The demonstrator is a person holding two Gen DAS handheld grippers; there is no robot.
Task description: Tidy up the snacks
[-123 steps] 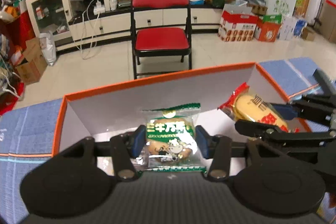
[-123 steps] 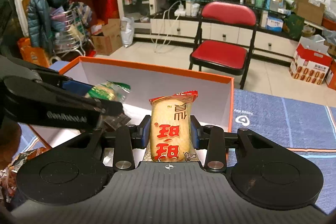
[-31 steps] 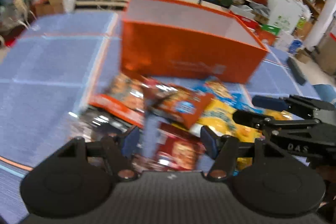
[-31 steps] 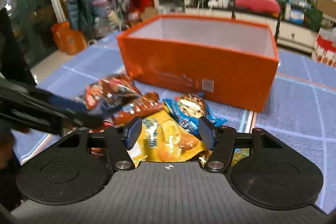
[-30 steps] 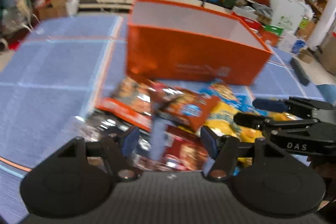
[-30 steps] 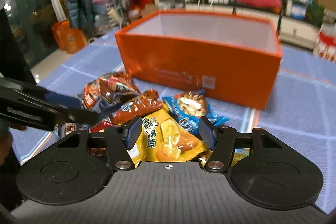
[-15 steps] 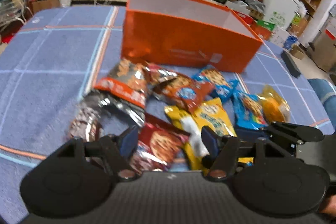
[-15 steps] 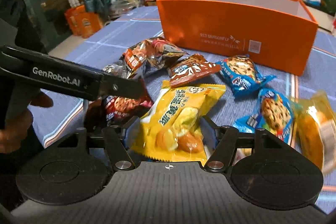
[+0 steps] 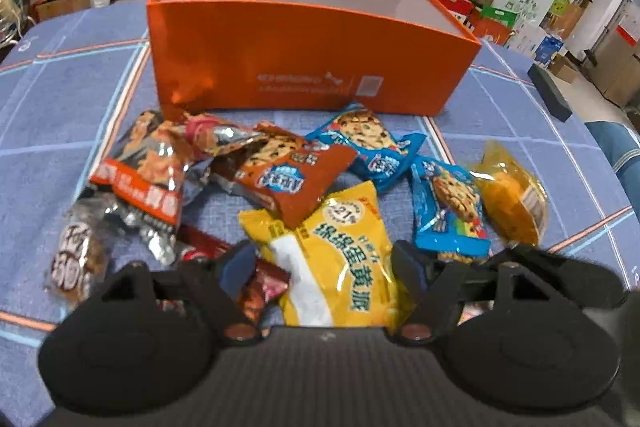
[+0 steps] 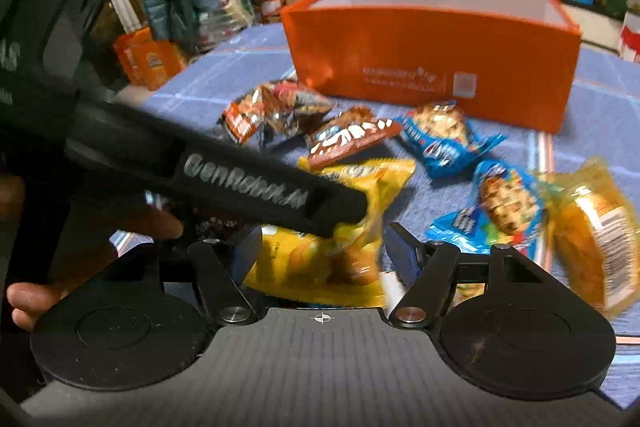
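An open orange box (image 9: 304,59) stands on the blue cloth; it also shows in the right wrist view (image 10: 432,47). Several snack packets lie in front of it. A yellow packet (image 9: 336,251) lies between the open jaws of my left gripper (image 9: 320,267). The same yellow packet (image 10: 340,251) lies between the open jaws of my right gripper (image 10: 324,247). The left gripper's body (image 10: 224,179) crosses the right wrist view over that packet. Neither gripper holds anything.
A brown packet (image 9: 288,179), two blue cookie packets (image 9: 372,143) (image 9: 448,207), an amber packet (image 9: 512,199), a red-silver packet (image 9: 148,171) and a dark red packet (image 9: 256,287) lie around. A black block (image 9: 548,95) lies at the cloth's right edge.
Both grippers let their snacks go at the box and drew back to the pile. In the last second both moved down and in over the yellow packet.
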